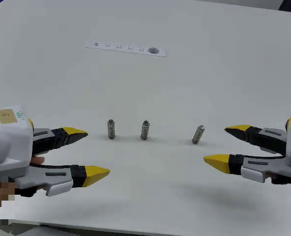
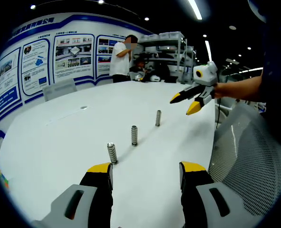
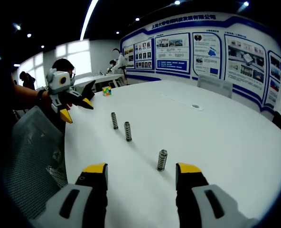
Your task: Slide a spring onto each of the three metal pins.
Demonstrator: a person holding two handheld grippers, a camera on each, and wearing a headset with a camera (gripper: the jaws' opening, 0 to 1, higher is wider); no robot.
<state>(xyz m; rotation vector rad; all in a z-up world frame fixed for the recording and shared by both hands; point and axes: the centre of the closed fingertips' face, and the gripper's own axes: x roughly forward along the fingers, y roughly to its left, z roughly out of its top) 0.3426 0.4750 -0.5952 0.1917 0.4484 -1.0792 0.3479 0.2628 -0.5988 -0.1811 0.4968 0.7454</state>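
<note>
Three springs stand in a row on the worktop point(image 1: 194, 88): left spring point(image 1: 111, 129), middle spring point(image 1: 145, 130), right spring point(image 1: 198, 134). Long axes are roughly vertical, and the right one leans a little. A metal tip seems to cap each, so my read is all three already sit on pins, though the pins are too small to confirm.

Left hand-held gripper point(image 1: 92, 152): jaws wide, empty, hovering just outboard of the row. In the left gripper view the left spring point(image 2: 112, 153) is just ahead, near one jaw tip.

Right hand-held gripper point(image 1: 218, 144): also wide, empty. In the right gripper view the right spring point(image 3: 162, 160) sits just ahead, between the two jaw tips.

Each end spring has its own gripper nearer. The middle spring looks slightly closer to the left one. Any approach is horizontal, inward, square to the spring axis. No contact anywhere.
</note>
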